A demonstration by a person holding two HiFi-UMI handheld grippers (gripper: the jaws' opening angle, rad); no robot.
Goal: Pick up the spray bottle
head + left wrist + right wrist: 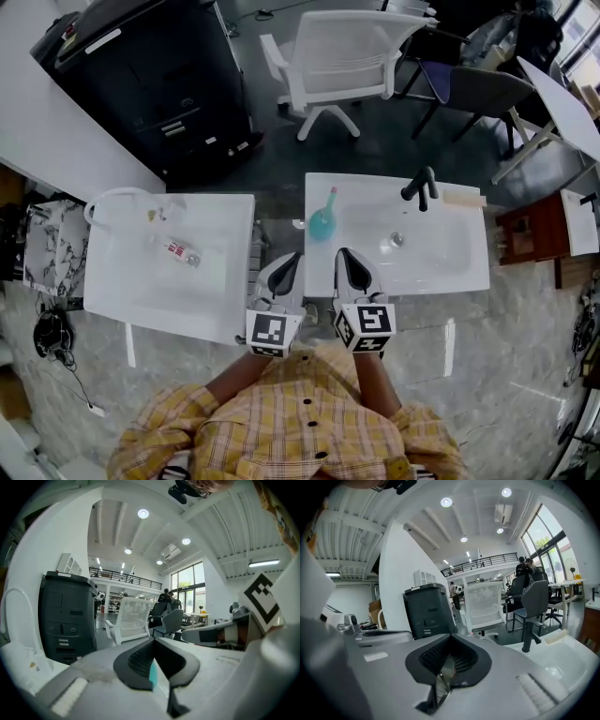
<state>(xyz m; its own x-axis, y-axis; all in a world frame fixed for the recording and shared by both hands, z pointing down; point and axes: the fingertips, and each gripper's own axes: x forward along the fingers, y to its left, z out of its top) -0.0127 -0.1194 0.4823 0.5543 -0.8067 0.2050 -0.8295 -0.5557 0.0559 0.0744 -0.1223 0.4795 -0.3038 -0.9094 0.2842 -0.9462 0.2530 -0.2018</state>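
Observation:
The spray bottle (pixel 322 223), teal with a pink nozzle, stands upright on the left rim of the white sink (pixel 441 272). My left gripper (pixel 286 265) and right gripper (pixel 349 262) hover side by side just short of that near edge, both pointing toward the bottle, and neither touches it. In the left gripper view the jaws (pixel 154 660) lie together, with only a teal sliver of the bottle (pixel 152 676) showing through the slit. The right gripper (pixel 449 658) in its own view is shut with nothing held.
A black faucet (pixel 421 187) rises at the sink's back. To the left sits a second white basin (pixel 122 281) holding a small clear bottle (pixel 180 251). Behind it are a black cabinet (pixel 155 84), a white chair (pixel 342 56) and a dark chair (pixel 478 89).

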